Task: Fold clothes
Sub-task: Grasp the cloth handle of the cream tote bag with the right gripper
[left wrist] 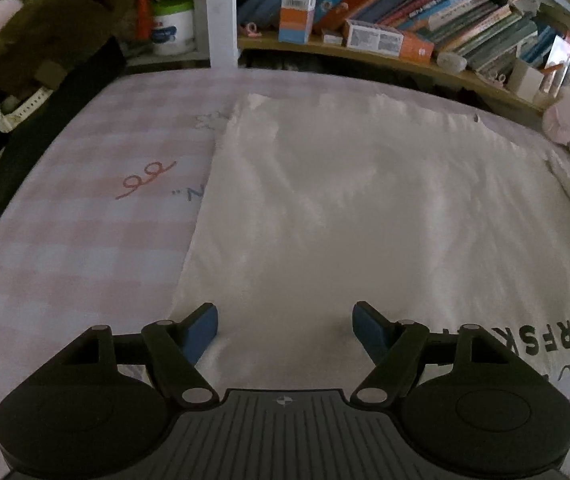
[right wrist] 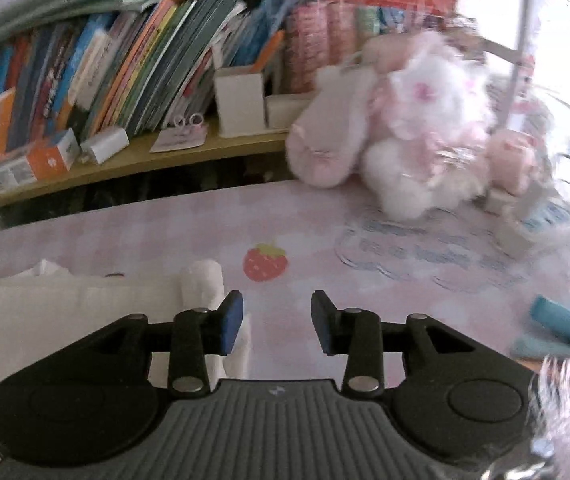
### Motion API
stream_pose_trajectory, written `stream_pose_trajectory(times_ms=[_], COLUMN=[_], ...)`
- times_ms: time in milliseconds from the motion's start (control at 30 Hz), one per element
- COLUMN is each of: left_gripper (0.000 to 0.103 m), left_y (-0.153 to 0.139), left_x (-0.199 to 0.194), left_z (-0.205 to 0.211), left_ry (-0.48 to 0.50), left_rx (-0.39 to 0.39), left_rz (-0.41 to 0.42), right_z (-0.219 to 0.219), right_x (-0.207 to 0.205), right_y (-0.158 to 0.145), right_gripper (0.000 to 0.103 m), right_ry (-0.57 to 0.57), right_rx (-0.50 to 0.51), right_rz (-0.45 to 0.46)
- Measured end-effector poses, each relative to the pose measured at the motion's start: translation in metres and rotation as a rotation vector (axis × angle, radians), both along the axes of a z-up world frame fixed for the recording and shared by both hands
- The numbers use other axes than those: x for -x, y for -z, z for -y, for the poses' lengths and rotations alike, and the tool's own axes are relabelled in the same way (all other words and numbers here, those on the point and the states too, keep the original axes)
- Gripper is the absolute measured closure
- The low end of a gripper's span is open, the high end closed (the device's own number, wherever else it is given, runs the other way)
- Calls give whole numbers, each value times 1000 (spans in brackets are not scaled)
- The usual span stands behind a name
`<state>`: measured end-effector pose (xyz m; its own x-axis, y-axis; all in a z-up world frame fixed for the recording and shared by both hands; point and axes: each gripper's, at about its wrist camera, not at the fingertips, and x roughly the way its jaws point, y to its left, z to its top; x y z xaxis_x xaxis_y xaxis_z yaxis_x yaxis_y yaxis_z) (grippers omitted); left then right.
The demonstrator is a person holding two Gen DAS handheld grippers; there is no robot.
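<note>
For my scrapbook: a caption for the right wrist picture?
Open right gripper beside a white garment, plush toy behind.

Leaning books, pink plush toy

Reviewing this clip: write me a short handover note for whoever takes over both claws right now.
Left claw: open, empty, over the near edge of the white shirt.
Right claw: open, nothing between its pads, over the pink sheet; a white sleeve lies by its left finger.
The shirt lies spread mostly flat on the bed, print at the near right.
Done: it seems at least partly folded, with straight side edges; how far is unclear.
Left: probably the remaining folds, starting from the near edge.
</note>
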<state>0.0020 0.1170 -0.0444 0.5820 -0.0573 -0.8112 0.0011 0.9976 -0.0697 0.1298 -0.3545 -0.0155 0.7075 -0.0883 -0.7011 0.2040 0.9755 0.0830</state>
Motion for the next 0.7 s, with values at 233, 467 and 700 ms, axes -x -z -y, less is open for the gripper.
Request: stream_pose_trajectory(times_ms=[233, 467, 700], left_gripper=[26, 26, 26], left_y=[0, 13, 20], left_x=[14, 18, 23], left_z=[4, 6, 10], left_ry=[68, 97, 129], left_rx=[-38, -67, -93], left_rz=[24, 14, 16], right_z=[-14, -42, -45], right_x=[106, 175, 174], right_y=[-12, 10, 15], right_gripper=[57, 57, 60], right_ry=[-152, -139, -57], right_rx=[-110, -173, -126], right_rz=[-105, -207, -186])
